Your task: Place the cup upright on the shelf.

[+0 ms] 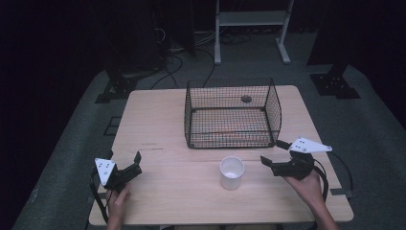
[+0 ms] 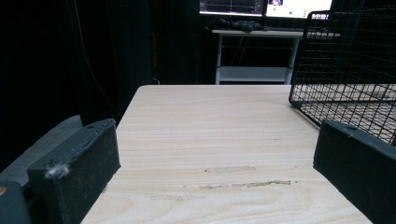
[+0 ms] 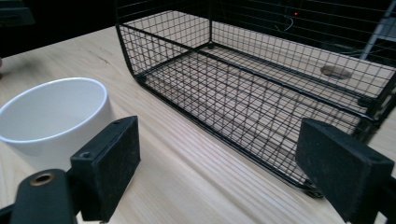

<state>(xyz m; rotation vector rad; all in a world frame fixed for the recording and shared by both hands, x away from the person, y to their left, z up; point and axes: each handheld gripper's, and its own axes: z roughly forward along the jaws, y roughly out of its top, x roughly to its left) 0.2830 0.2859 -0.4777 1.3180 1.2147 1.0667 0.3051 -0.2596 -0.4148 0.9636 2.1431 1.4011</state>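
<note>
Both grippers are standing released: right gripper (image 1: 275, 155) is nearing the white cup (image 1: 231, 172) from three o'clock; square up first. Left gripper (image 1: 125, 166) is idling.

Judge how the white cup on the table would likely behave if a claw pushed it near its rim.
The white cup stands upright and looks taller than its base is wide, so a high push might tip it. Its round wall could then let it roll across the smooth wooden table. It looks empty and thin-walled, so probably light enough to slide under a low push.
</note>
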